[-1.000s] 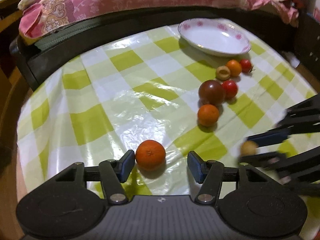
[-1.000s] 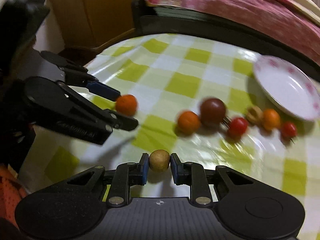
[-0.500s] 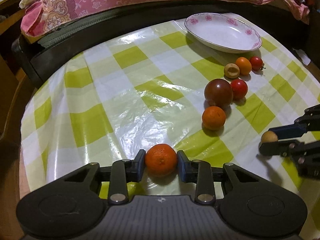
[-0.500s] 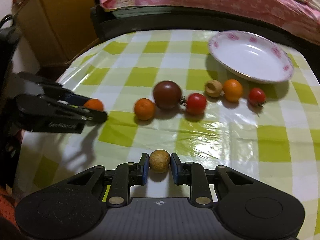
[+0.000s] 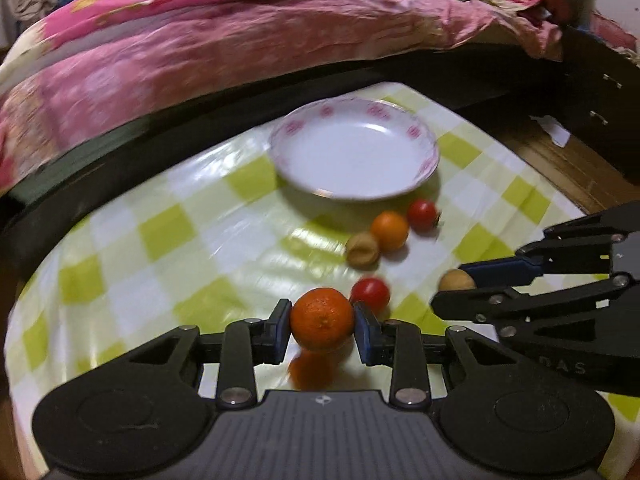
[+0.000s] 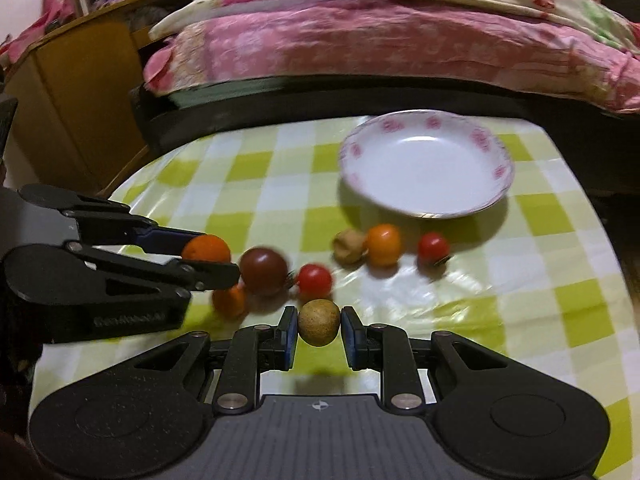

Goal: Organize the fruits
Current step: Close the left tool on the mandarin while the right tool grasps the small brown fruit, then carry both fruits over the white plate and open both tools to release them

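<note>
My left gripper [image 5: 322,322] is shut on an orange mandarin [image 5: 322,317] and holds it above the checkered table. My right gripper [image 6: 319,326] is shut on a small tan round fruit [image 6: 319,321], also lifted. A white plate with pink flowers [image 5: 354,148] lies empty at the far side; it also shows in the right wrist view [image 6: 426,162]. On the cloth lie a dark tomato [image 6: 264,270], a small orange [image 6: 229,301], two red tomatoes [image 6: 315,279] [image 6: 433,246], an orange fruit [image 6: 384,243] and a tan fruit [image 6: 349,245].
A bed with a pink flowered quilt [image 5: 248,28] runs along the table's far edge. A wooden cabinet [image 6: 76,92] stands at the left. The table edge drops to a wooden floor [image 5: 560,164] on the right.
The left gripper closed on the mandarin and lifted it. Both grippers moved forward, toward the plate, each with its fruit.
</note>
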The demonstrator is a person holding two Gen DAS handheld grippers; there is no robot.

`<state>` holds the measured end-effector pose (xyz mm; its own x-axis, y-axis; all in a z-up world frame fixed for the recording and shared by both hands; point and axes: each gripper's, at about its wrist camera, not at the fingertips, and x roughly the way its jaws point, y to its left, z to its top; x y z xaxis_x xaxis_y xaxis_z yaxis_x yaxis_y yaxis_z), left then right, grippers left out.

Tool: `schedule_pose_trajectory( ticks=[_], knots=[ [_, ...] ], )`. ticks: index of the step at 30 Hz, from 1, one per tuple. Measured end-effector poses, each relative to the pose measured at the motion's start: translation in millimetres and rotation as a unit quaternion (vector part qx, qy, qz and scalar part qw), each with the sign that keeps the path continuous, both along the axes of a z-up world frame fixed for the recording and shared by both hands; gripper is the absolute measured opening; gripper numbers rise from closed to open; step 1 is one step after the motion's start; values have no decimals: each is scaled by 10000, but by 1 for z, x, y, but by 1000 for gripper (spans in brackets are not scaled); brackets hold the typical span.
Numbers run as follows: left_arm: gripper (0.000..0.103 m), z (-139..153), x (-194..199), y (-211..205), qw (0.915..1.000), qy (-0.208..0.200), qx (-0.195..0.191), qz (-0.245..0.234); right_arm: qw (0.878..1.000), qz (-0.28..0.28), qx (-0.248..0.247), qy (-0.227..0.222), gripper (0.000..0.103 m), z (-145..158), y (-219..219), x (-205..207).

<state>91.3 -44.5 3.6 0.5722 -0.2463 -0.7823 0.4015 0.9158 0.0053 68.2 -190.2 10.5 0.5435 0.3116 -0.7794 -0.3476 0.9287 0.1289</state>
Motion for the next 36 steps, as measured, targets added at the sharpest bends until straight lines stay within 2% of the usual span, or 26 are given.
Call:
schedule_pose_trajectory(
  ticks=[9, 17, 36],
  knots=[
    [40, -3, 58, -28, 9999, -112, -97, -43, 9984, -433, 7, -351, 19, 6, -19, 57],
    [40, -9, 91, -44, 9997, -237, -2, -113, 9970, -589, -223, -459, 19, -6, -29, 97],
    [40, -21, 109, -56, 9991, -344, 122, -197, 9956, -538, -545, -542, 19, -21, -34, 124]
  ],
)
